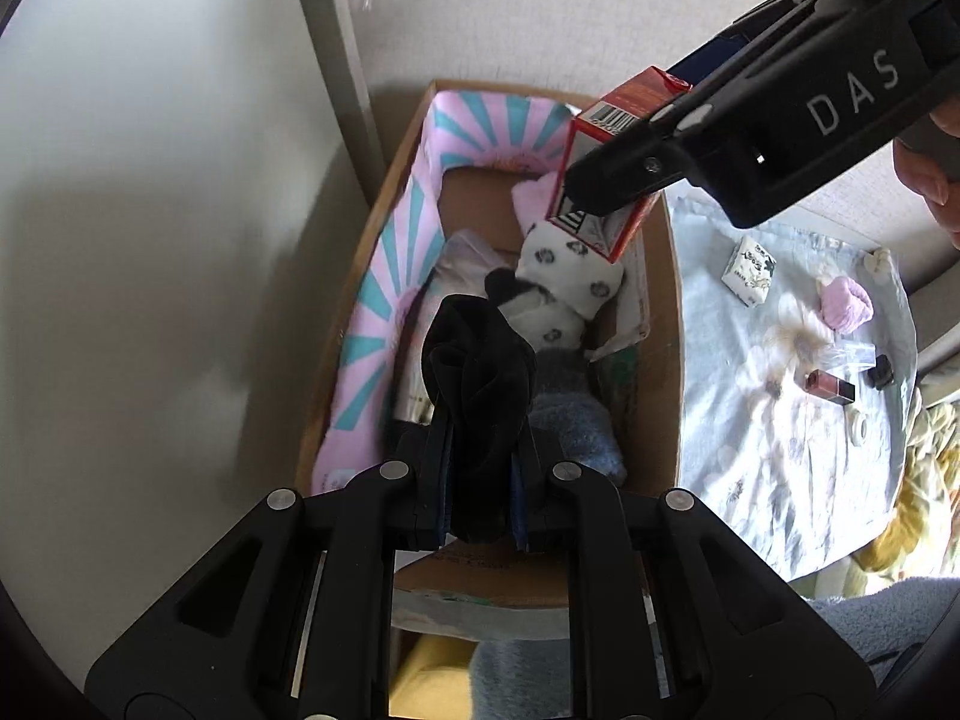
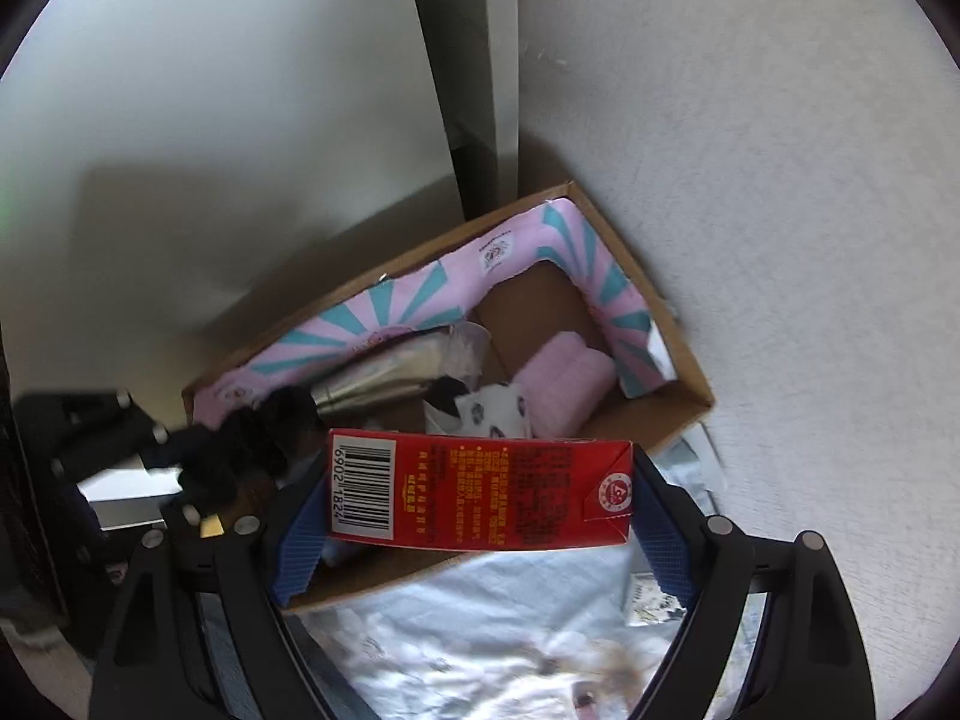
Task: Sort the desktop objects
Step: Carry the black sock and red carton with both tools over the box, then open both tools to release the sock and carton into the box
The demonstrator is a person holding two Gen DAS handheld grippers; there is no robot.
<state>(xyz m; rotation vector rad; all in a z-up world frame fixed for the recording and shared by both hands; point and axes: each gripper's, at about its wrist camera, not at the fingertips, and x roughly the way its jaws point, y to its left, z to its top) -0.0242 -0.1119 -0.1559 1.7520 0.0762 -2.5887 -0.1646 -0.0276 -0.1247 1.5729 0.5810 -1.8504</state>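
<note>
The cardboard box [image 1: 660,324] sits against the wall, and everything here is placed around it. Along its left and far walls runs a pink padded strip with teal rays [image 1: 384,300]. Over the box's near left part, the left tool [image 1: 480,450] has its jaws pressed together on a bunched black cloth [image 1: 477,372], which hangs above a fluffy blue fabric [image 1: 570,426] lying inside. Further in lie a silver bottle [image 2: 384,375], a white sock with dark flower prints [image 1: 570,276] and a pink roll [image 2: 570,378]. Over the box's right edge, the right tool [image 2: 480,498] pinches a red carton [image 2: 480,492] crosswise between its widely spread blue pads, barcode end to the left. Right of the box, on a pale floral cloth [image 1: 750,438], lie a small white packet [image 1: 749,271], a pink scrunchie [image 1: 846,303] and a lipstick [image 1: 831,387].
</note>
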